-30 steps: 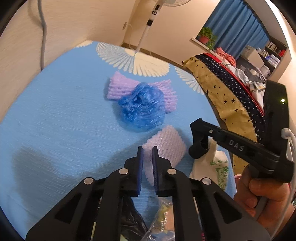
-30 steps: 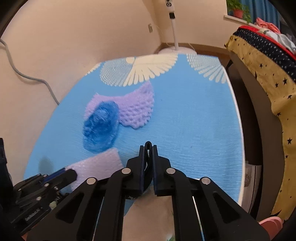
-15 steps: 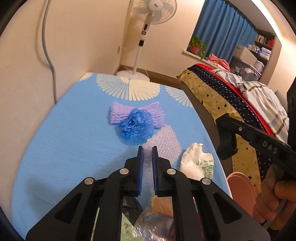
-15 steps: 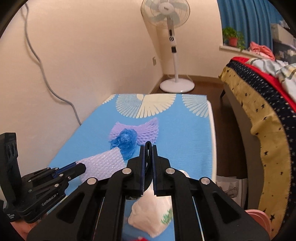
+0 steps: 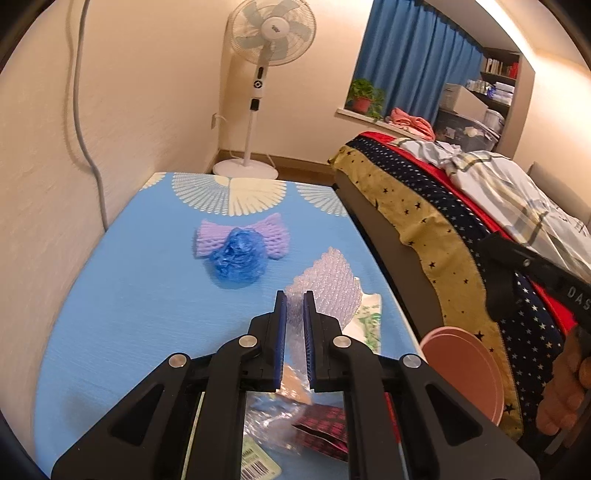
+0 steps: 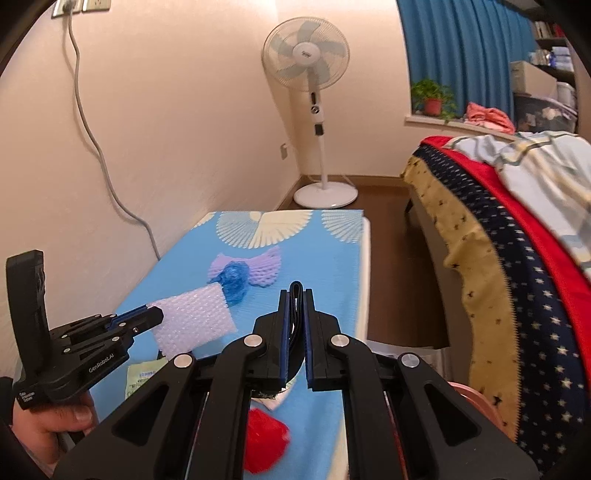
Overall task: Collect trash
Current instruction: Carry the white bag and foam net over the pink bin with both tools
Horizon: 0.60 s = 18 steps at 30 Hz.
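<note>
My left gripper is shut on a sheet of pale bubble wrap, which hangs above the blue-clothed table. From the right wrist view the same left gripper holds the bubble wrap out to its right. My right gripper is shut on a thin black folded strip; what the strip belongs to is hidden. Farther back on the cloth lie a crumpled blue plastic ball and a purple foam net. The right gripper shows at the right edge.
A white printed bag, a dark red packet and a clear barcoded wrapper lie near the table's front. Something red sits below my right gripper. A pink round bin stands beside the starry-covered bed. A fan stands beyond.
Both grippers have risen and drawn back from the table. The bubble wrap has come up off the cloth in the left gripper. The blue ball and purple net have stayed put.
</note>
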Each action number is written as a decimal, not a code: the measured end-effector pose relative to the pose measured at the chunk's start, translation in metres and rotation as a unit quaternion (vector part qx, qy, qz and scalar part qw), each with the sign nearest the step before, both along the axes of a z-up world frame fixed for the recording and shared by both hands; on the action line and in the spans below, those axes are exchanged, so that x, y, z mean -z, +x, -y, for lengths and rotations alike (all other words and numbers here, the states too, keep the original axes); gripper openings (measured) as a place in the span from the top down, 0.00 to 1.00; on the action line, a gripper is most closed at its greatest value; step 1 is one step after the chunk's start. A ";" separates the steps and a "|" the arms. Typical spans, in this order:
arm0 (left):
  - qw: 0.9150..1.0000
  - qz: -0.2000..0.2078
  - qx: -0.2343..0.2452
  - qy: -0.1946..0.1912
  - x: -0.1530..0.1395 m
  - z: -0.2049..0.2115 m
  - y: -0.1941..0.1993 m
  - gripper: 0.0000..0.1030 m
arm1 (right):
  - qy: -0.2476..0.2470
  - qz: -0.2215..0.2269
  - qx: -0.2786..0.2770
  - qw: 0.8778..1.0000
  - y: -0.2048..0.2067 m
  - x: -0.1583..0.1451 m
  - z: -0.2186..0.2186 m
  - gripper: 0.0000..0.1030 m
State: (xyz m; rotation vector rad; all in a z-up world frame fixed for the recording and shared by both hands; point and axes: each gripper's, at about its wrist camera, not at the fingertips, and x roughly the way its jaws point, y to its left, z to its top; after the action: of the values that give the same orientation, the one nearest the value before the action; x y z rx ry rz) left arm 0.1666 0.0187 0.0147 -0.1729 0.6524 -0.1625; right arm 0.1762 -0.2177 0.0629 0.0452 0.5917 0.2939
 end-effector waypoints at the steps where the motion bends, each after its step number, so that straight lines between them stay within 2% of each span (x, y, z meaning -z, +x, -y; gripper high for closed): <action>1: 1.000 0.001 0.003 -0.001 -0.001 0.002 -0.002 0.91 | -0.001 0.003 0.004 1.000 -0.005 -0.003 0.004 0.93; 9: 0.999 0.023 0.022 0.000 -0.013 0.019 -0.019 0.91 | -0.015 0.029 0.041 0.999 -0.038 -0.019 0.046 0.93; 18: 0.998 0.027 0.047 0.003 -0.013 0.043 -0.025 0.91 | -0.010 0.029 0.098 0.995 -0.062 -0.012 0.089 0.93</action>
State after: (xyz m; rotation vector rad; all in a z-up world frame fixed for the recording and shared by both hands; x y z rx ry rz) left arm 0.1419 -0.0247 0.0275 -0.1322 0.6066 -0.2558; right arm 0.1141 -0.3065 0.0749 0.0746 0.5289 0.0989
